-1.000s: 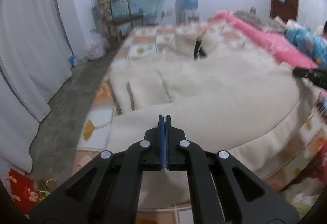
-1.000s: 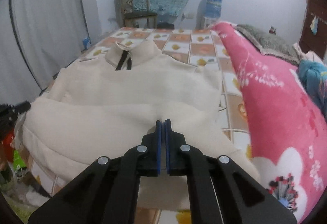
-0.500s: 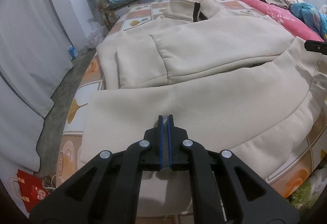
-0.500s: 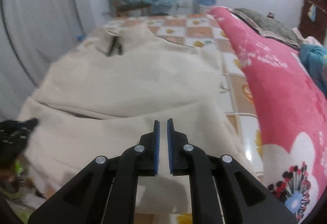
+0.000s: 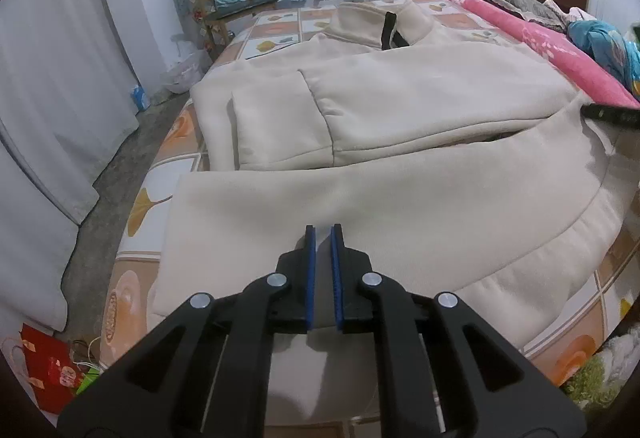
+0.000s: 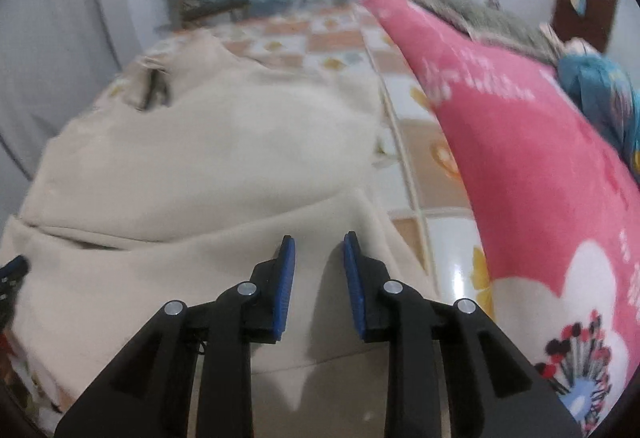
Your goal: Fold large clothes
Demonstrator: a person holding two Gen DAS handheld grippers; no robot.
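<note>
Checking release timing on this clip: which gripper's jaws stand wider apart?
The right gripper: its blue pads gape over the cream jacket and are opening; the left gripper shows only a narrow slit.

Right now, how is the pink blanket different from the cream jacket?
The pink blanket is bright with flower prints; the cream jacket is plain. The blanket lies heaped along the bed's side; the jacket lies flat on the tiled sheet, its bottom edge folded up. Both are soft fabric on the same bed.

A bed covered by a checked orange-and-white sheet (image 5: 280,26) carries a cream jacket (image 5: 400,110) spread flat, its hem folded up, beside a pink blanket (image 6: 540,166).
</note>
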